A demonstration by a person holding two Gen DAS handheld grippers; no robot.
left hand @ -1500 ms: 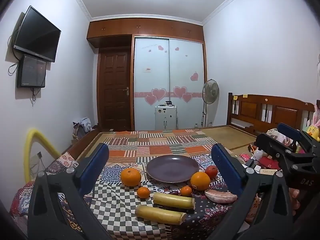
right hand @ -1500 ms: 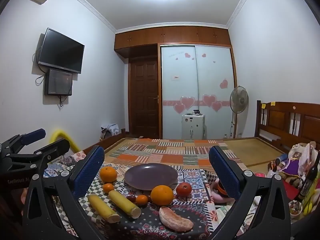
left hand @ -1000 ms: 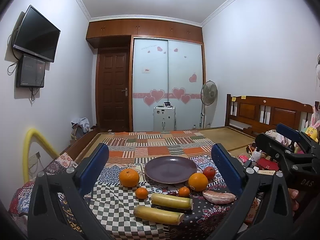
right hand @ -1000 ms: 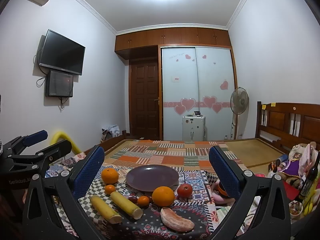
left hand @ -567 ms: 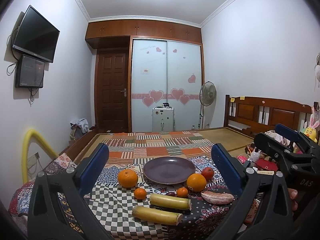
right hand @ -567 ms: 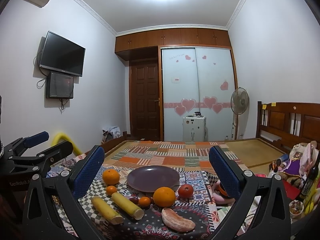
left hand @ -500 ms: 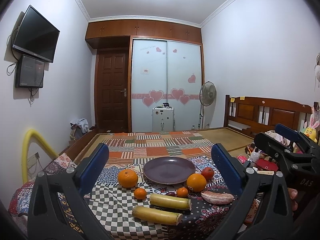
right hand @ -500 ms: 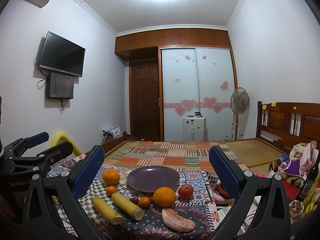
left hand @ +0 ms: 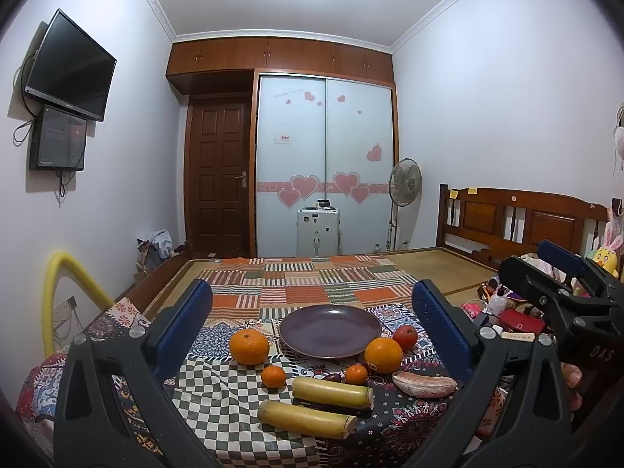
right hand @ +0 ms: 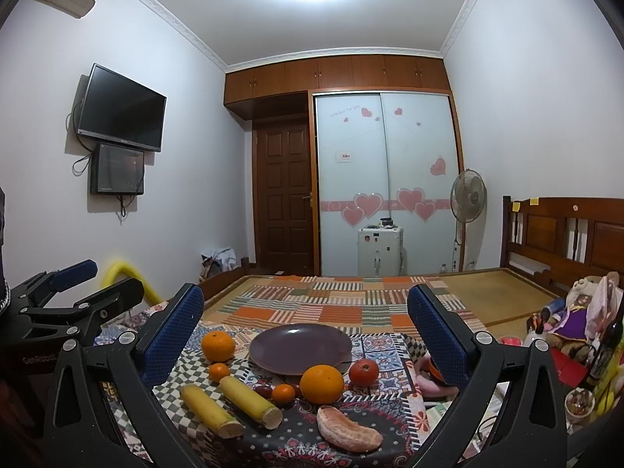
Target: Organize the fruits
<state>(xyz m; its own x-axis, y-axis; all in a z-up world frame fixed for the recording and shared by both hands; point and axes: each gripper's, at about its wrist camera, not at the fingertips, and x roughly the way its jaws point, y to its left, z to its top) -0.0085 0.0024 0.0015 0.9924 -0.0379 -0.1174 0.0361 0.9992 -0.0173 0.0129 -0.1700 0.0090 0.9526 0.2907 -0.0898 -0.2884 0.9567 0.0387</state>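
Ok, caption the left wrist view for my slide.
Open left hand-held gripper hovering before an empty purple plate ringed by oranges, a tomato and two yellow stalks on a patterned cloth.

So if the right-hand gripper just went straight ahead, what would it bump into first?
Probably nothing nearby: the right gripper, jaws open, points above the purple plate and fruit, towards the far wardrobe. Depth is unclear.

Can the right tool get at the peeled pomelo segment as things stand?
Probably yes. The right tool is open and empty, and the pomelo segment lies at the near edge of the spread with nothing on top or in front of it.
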